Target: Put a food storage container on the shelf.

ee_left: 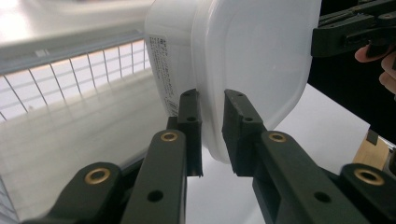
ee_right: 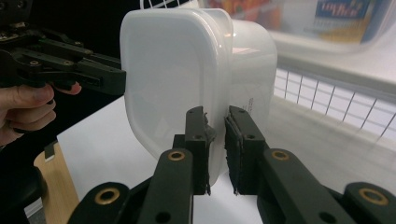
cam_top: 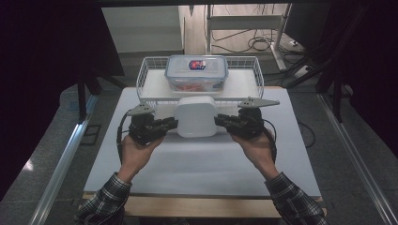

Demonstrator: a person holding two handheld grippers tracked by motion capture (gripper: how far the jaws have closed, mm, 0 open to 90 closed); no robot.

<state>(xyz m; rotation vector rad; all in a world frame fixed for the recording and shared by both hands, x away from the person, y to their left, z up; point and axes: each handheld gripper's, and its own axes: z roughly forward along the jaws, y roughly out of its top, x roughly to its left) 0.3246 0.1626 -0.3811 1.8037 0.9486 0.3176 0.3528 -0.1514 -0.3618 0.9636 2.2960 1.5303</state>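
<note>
While both tongs clamp it, status as follows:
Container: white plastic container [cam_top: 196,116], translucent milky walls, rounded-square outline, soft corners, smooth semi-gloss finish; lid rim forms a raised lip round the edge.
Label: small printed sticker [ee_left: 166,70] on one side wall, text too small to read.
Position: held off the surface [cam_top: 202,164], near its far edge, just in front of the wire basket [cam_top: 150,75]; turned on its side so the flat lid face looks toward the person.
Left tongs [cam_top: 172,123]: closed on the container's left rim, black pads [ee_left: 190,122] pressed either side of the lip.
Right tongs [cam_top: 220,120]: closed on the right rim, same pinch; pad [ee_right: 198,135] facing looks worn and ragged at the edge.
Basket: white coated wire grid, rectangular, flat white floor, sits at the surface's far edge.
Inside basket: clear box [cam_top: 196,72], blue-trimmed snap lid, red-blue sticker on top, orange-red contents blurred.
Surface: matte white sheet over a wooden board [cam_top: 197,206], wood exposed along the near edge.
</note>
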